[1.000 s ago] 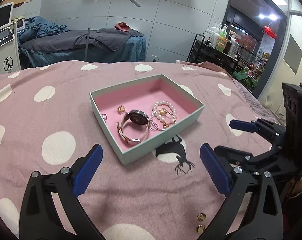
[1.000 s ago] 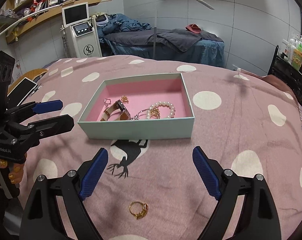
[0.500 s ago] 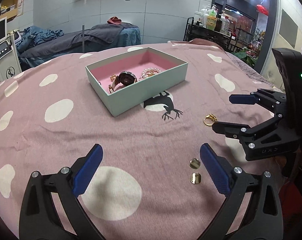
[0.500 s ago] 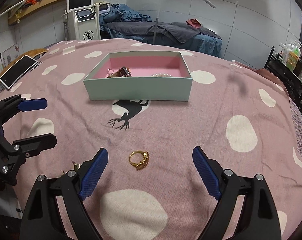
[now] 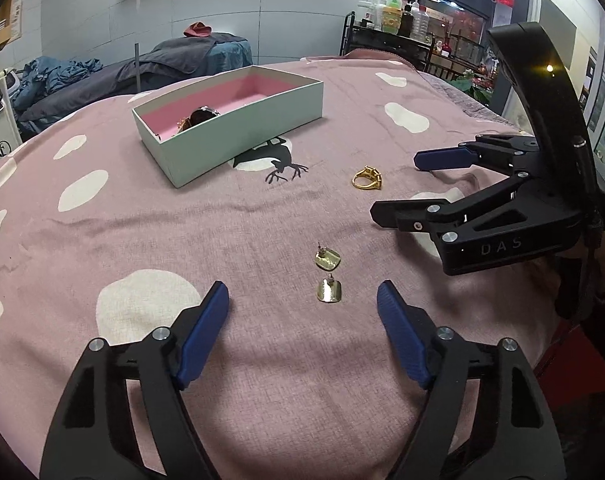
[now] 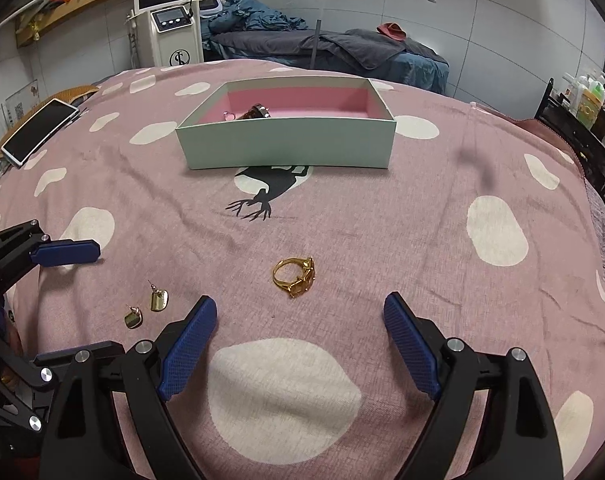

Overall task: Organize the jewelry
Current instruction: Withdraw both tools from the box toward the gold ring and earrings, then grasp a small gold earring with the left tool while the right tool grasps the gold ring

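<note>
On the pink polka-dot blanket, well short of the mint-green jewelry box [image 5: 238, 136], the left gripper [image 5: 302, 312] has dropped from its place over the box and now sits low behind two flat gold earrings [image 5: 328, 276], which lie just ahead of its blue fingers [image 5: 204, 332]. Those fingers have just been narrowing, yet they remain spread, with nothing between them but bare cloth. The right gripper [image 6: 298, 344] has likewise come down and forward: the gold ring [image 6: 295, 276], seen a second ago close under its camera, now lies just ahead of its wide-spread, empty fingers [image 6: 410, 344].

The box keeps a watch [image 6: 256, 112] and, probably, the pearl bracelet, though the near wall now hides most of its pink floor.

This looks like a shift from dropping items off to collecting the last loose pieces. Each gripper seems lined up on its own target. The earrings are thin and flat on soft cloth, so pinching them may be fiddly.
</note>
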### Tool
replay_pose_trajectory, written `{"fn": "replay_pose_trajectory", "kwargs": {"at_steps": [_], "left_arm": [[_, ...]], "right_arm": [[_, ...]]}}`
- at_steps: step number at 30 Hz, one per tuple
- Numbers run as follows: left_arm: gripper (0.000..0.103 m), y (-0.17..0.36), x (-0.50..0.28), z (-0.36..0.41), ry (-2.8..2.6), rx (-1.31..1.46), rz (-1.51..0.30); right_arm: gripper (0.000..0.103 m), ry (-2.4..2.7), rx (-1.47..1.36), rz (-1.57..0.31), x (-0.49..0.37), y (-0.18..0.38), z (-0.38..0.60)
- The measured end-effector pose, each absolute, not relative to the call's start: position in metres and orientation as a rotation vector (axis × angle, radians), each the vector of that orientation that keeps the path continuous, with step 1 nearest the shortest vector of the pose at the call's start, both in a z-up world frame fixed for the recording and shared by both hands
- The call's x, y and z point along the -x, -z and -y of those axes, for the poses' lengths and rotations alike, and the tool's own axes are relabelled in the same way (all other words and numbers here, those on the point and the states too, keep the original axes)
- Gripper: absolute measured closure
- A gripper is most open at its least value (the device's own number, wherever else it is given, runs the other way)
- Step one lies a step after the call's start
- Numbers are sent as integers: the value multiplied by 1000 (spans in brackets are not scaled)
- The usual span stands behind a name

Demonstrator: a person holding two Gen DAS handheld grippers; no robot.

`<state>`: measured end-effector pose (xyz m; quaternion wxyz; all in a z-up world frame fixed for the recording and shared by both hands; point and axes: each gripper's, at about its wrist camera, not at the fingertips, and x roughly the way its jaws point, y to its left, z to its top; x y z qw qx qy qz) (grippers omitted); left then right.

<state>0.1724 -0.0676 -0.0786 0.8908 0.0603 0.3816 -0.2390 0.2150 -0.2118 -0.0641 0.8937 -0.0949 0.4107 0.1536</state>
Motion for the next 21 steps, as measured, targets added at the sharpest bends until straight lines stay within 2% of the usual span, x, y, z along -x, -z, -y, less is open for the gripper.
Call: {"fn": "replay_pose_trajectory", "kwargs": {"at_steps": [4,6,16,21], "left_arm": [[50,80,-170,70,503,-139,-787],[57,81,-171,71,512,-135,-797],[78,85,-175,82,559,-153,-799],[85,87,-173,81,576,-139,-793]], "right_arm": [[20,-318,190,-851,-213,65,214],[20,-318,189,-852,-213,65,214],[20,-316,197,-860,-214,67,212],[20,-317,203,-866,-215,68,209]]}}
